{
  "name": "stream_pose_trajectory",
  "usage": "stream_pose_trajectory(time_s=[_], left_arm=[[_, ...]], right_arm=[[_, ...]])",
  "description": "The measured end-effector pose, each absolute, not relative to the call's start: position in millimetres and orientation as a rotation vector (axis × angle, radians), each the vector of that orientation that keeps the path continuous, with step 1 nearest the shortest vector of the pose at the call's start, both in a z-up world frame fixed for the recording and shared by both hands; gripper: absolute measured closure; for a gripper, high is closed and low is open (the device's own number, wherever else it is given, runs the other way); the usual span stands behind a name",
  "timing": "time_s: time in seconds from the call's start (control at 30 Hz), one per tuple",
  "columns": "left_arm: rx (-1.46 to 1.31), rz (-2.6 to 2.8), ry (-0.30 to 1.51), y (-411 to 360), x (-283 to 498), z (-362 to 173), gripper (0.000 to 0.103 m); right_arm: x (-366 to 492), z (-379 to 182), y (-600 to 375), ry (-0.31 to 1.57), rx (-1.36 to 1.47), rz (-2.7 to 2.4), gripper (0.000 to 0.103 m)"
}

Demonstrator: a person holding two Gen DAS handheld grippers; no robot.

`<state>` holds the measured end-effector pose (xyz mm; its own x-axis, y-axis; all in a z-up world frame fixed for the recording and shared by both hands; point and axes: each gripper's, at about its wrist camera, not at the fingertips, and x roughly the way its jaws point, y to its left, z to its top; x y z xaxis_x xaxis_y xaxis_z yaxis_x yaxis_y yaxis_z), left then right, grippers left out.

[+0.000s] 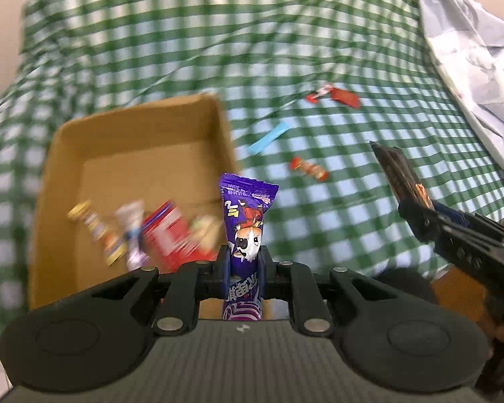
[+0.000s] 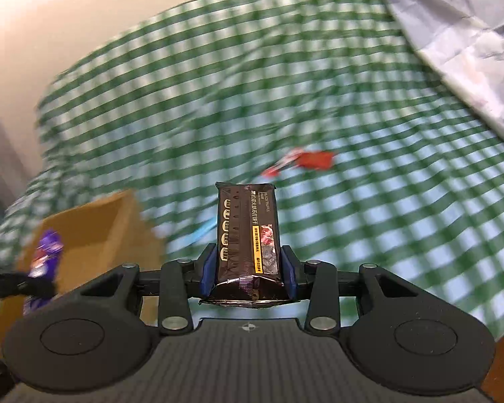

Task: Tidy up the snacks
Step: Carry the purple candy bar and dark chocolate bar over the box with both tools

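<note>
My left gripper (image 1: 244, 262) is shut on a purple snack packet (image 1: 247, 221) and holds it upright above the near right corner of a cardboard box (image 1: 134, 127). The box holds several snacks (image 1: 151, 231). My right gripper (image 2: 248, 268) is shut on a dark brown snack packet (image 2: 247, 228) and holds it upright above the cloth, right of the box (image 2: 94, 215). The right gripper also shows in the left wrist view (image 1: 416, 208), and the purple packet in the right wrist view (image 2: 45, 258).
A green checked cloth (image 1: 352, 201) covers the table. On it lie red wrappers (image 1: 336, 95), a blue stick packet (image 1: 268, 137) and a small red snack (image 1: 309, 168). A crumpled pale sheet (image 1: 470, 50) lies at the far right.
</note>
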<state>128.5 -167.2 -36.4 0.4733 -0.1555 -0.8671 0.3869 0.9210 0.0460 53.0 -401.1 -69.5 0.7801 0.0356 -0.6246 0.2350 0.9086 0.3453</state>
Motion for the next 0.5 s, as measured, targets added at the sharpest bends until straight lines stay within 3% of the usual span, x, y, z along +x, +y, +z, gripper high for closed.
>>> stream_pose_trajectory(time_s=[0.5], left_arm=[[0.149,-0.204,1.009,-33,48,-33,0.086]], right_arm=[[-5,-25,-239,0.775,0.282,0.173,0.062]])
